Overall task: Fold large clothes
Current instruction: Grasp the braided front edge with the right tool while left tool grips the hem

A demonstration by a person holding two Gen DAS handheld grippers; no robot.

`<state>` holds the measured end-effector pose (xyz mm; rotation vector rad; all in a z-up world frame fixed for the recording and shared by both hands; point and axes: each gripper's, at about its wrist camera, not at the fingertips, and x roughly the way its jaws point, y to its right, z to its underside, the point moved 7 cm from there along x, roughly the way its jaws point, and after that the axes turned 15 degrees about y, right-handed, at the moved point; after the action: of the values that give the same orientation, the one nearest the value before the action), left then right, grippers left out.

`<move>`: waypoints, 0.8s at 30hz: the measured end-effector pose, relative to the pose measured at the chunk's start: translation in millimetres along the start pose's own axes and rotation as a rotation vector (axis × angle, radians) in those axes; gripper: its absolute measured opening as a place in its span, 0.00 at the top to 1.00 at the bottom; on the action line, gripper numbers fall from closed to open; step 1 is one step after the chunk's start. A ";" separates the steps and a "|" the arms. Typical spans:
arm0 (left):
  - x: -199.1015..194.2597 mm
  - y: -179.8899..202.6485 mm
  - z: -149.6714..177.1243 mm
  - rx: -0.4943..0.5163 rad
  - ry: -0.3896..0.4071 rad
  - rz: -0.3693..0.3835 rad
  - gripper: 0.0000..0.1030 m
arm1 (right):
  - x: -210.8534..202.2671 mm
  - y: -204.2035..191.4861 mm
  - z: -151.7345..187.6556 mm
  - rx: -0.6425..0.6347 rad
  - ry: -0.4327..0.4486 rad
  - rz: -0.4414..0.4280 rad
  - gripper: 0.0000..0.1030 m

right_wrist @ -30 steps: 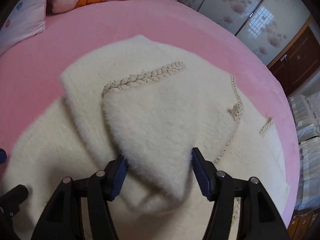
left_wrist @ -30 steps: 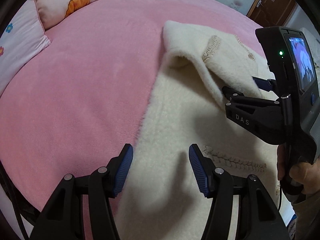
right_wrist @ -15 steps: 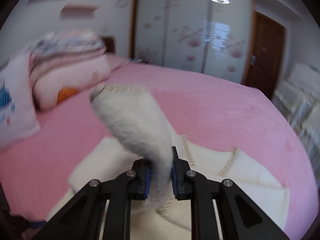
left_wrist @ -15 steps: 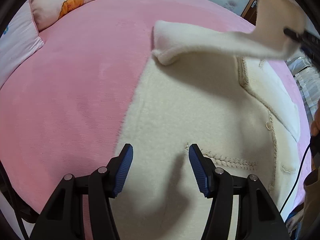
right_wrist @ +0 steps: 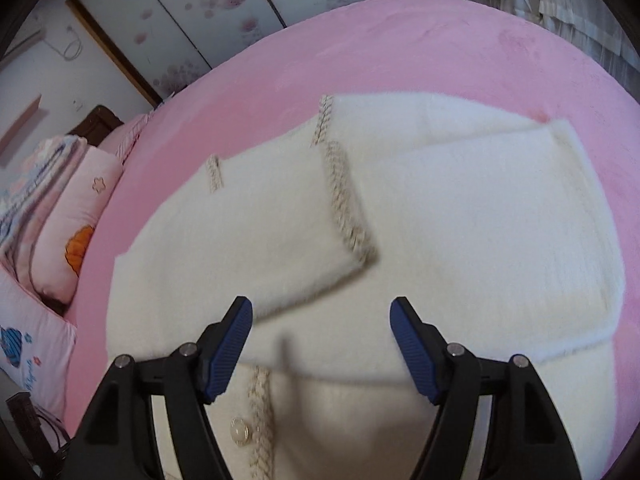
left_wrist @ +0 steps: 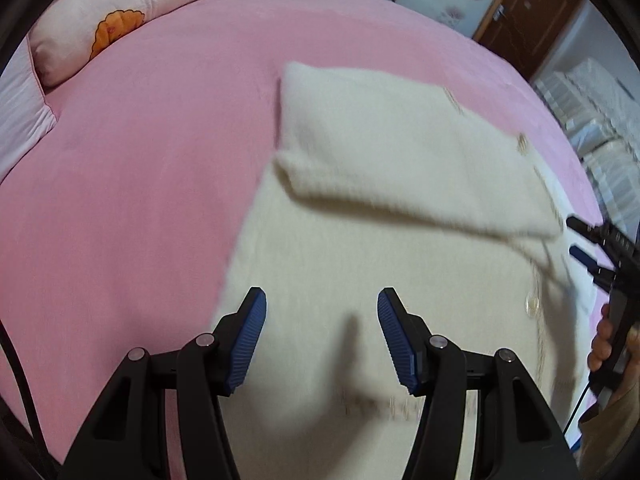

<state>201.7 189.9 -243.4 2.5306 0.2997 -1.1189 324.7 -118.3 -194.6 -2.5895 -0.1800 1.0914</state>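
So the coat [right_wrist: 460, 216] lies flat on the pink bed [right_wrist: 400, 40], both sleeves [right_wrist: 256, 236] folded across its chest; the body fold is left, I judge. The right gripper [right_wrist: 320, 344] is opening, jaws wide, nothing between them. The left gripper [left_wrist: 320, 336] hangs half open and empty over the hem. Pillows [left_wrist: 116, 20] lie at ten o'clock, well apart; nothing blocks the way.

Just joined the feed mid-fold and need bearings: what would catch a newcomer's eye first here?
A fluffy cream coat lies spread over the pink bed, filling the middle of both views, with one braid-trimmed sleeve laid across its front. The right gripper hangs just above the sleeve's end, its jaws opening with nothing between them. The left gripper is open over the coat's near edge.
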 end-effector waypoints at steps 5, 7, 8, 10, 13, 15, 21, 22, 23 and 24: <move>21.1 -20.5 -48.1 -0.059 0.045 -0.031 0.45 | 36.9 7.1 -25.0 0.011 -0.018 0.024 0.30; 30.5 -29.6 -60.6 -0.082 0.037 -0.046 0.45 | 50.6 11.4 -25.9 0.017 -0.048 0.024 0.31; 35.5 -35.1 -65.6 -0.101 0.029 -0.053 0.45 | 57.5 11.9 -24.3 0.010 -0.062 0.032 0.32; 41.5 -46.4 -71.8 -0.142 0.007 -0.041 0.45 | 63.7 9.7 -22.7 -0.036 -0.064 0.050 0.37; 49.3 -60.2 -75.9 -0.212 -0.015 -0.012 0.45 | 66.5 -3.7 -20.0 -0.130 -0.077 0.023 0.64; 56.2 -69.3 -76.2 -0.258 -0.026 -0.017 0.45 | 63.8 -7.5 -20.7 -0.212 -0.065 0.066 0.82; 65.3 -63.2 -62.5 -0.262 -0.037 -0.010 0.45 | 6.4 -15.6 -45.2 -0.148 0.129 -0.023 0.89; 66.6 -62.1 -60.3 -0.253 -0.038 -0.010 0.45 | 2.2 -12.7 -42.9 -0.139 0.141 -0.010 0.89; 66.1 -61.1 -57.2 -0.249 -0.041 -0.009 0.45 | 2.1 -7.7 -36.5 -0.140 0.136 0.023 0.89; 68.2 -58.4 -55.6 -0.245 -0.046 -0.006 0.45 | 6.7 -2.5 -26.7 -0.148 0.114 0.064 0.89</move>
<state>264.9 269.0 -273.3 2.2879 0.4058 -1.0704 348.5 -120.9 -180.8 -2.7986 -0.1572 0.9823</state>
